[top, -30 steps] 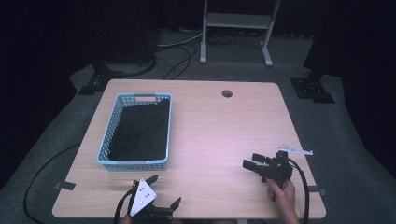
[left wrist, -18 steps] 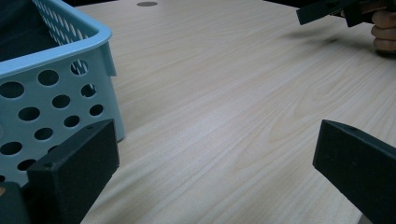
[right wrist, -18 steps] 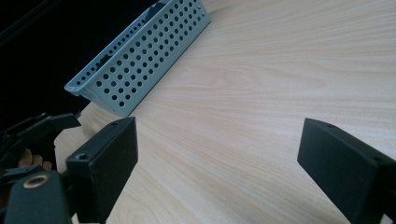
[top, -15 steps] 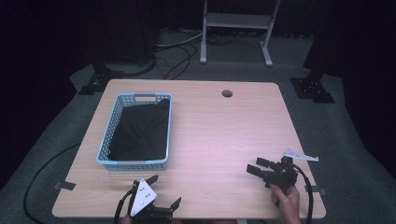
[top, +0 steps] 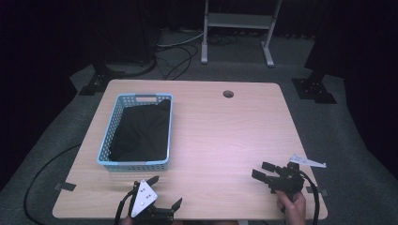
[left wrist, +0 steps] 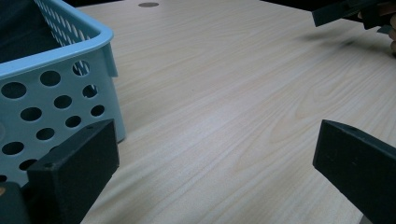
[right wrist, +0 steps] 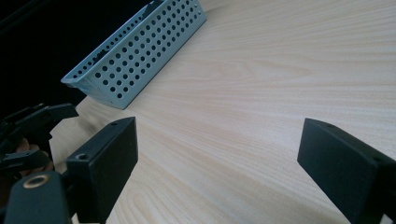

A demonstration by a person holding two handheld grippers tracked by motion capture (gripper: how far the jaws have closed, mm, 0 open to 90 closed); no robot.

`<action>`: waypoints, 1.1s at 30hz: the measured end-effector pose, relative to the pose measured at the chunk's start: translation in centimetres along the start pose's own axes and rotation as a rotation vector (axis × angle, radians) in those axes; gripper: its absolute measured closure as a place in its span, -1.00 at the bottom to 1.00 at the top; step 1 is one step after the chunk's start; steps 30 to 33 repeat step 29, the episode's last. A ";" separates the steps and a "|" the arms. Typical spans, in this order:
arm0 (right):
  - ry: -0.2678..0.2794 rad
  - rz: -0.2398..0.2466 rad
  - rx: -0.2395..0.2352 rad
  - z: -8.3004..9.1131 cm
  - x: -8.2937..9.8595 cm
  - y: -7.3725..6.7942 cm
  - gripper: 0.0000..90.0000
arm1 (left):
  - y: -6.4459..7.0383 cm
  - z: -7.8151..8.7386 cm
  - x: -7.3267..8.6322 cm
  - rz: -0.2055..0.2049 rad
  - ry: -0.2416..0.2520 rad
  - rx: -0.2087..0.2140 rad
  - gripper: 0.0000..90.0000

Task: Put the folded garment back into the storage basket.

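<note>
Near the bench's point(top: 220, 136) front edge, the right tool point(top: 265, 174) has drawn back toward the person, jaws released and empty; the left tool point(top: 164, 193) rests released beside the blue basket point(top: 104, 159), whose black cloth point(top: 141, 131) apparently already lies inside.

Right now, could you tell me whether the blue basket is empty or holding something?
Holding something: the blue basket has a dark cloth lying inside, covering most of its floor. Both grippers are apart from it.

one basket point(top: 136, 165), one black cloth point(top: 141, 133), two grippers
</note>
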State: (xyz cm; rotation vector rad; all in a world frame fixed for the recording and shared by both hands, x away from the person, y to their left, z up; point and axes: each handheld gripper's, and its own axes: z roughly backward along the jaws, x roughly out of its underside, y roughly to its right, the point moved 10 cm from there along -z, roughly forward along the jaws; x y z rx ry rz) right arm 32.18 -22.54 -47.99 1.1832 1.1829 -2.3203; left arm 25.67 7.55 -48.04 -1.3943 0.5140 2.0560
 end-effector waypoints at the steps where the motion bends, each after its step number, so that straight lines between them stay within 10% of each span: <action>1: -0.002 0.001 0.001 0.1 0.0 0.0 -0.73 | 0.0 0.0 0.0 0.001 0.000 -0.001 -1.00; 33: 0.025 0.039 0.004 1.5 1.0 -1.1 -0.73 | 0.2 -0.1 0.0 -0.001 -0.001 0.007 -1.00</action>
